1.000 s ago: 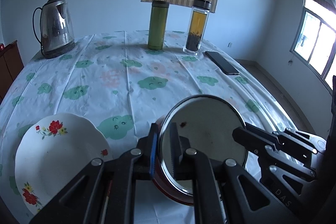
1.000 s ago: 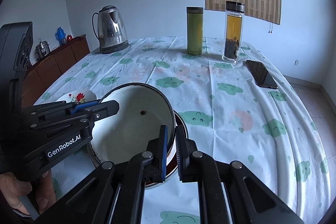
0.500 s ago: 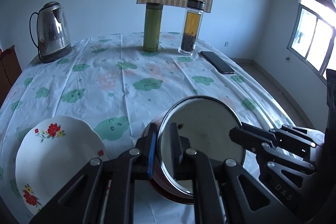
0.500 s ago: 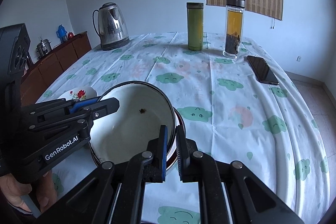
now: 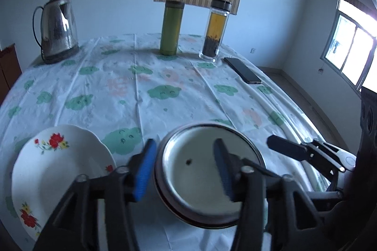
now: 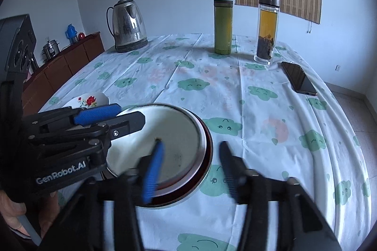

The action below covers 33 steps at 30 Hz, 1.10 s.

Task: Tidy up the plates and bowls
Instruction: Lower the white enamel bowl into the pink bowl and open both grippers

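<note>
1. Both released since half a second ago: jaws then pinched on the bowl rim, now spread wide.
2. Left wrist: left hand-held gripper point(image 5: 185, 167) open, straddling the bowl's point(image 5: 202, 171) left rim, gripping nothing; bowl on the table point(image 5: 146, 95), plate point(image 5: 54, 171) just left.
3. Right wrist: right hand-held gripper point(image 6: 190, 168) open astride the right rim, empty.

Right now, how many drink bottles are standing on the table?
2. The green flask stands at the far side, and the clear tea bottle stands just to its right, near the phone. None seems hidden.
</note>
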Each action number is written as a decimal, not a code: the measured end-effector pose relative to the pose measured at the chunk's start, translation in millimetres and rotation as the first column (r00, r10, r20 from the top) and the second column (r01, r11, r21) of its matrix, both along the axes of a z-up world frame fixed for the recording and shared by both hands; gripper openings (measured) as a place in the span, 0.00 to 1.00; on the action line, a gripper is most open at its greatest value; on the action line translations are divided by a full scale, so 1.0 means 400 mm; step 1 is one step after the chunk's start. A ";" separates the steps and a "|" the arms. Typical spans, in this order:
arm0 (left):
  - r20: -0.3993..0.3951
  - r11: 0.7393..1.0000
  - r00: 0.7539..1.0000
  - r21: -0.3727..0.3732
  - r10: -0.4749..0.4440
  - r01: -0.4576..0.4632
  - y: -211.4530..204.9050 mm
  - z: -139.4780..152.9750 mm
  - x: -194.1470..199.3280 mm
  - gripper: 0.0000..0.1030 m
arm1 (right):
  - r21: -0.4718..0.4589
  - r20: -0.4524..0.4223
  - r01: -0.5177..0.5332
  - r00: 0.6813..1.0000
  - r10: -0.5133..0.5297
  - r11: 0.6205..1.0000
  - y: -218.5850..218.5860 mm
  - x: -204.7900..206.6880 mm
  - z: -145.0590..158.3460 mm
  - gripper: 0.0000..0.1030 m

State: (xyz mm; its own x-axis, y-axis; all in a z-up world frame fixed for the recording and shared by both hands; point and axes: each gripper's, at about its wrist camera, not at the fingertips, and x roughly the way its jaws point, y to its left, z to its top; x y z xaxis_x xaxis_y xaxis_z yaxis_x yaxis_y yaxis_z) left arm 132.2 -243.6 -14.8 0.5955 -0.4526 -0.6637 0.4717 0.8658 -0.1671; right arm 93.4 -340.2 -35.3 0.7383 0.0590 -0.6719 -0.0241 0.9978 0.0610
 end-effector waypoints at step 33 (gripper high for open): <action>-0.034 0.999 0.999 0.042 0.025 -0.024 0.004 -0.029 0.014 0.54 | 0.029 0.039 0.064 0.997 -0.065 0.998 -0.035 -0.021 0.001 0.58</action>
